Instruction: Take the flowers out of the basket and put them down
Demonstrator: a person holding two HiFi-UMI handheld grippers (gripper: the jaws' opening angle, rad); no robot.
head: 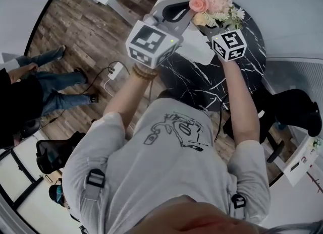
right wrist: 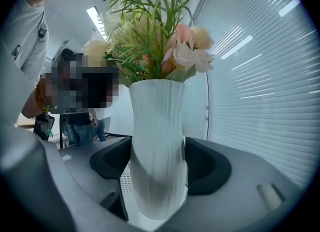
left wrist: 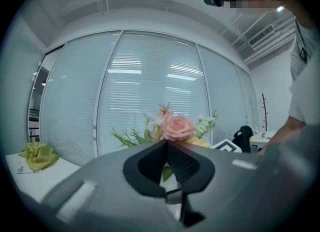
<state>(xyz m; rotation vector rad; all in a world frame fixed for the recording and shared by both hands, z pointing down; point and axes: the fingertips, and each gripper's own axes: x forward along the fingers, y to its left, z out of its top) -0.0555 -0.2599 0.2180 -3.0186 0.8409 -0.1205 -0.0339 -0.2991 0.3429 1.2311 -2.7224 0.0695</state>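
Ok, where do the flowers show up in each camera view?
Head view: flowers top, right of centre.
Left gripper view: flowers centre, just above the jaws.
Right gripper view: flowers top centre, in the white vase.
Shared landmark: the person's grey shirt.

Shirt: grey short-sleeved tee (head: 166,172) with a black line drawing on the front.
Straps: black buckles (head: 95,178) at both shoulders.
Bracelet: beaded band (head: 145,71), behind the left gripper (left wrist: 166,143).
Left gripper: grey shell, black ribbed fingers (left wrist: 150,166).
Cubes: white marker cubes (head: 151,41) with black squares, behind the fingers.

Pink flowers (head: 212,0) over marble table (head: 198,82)
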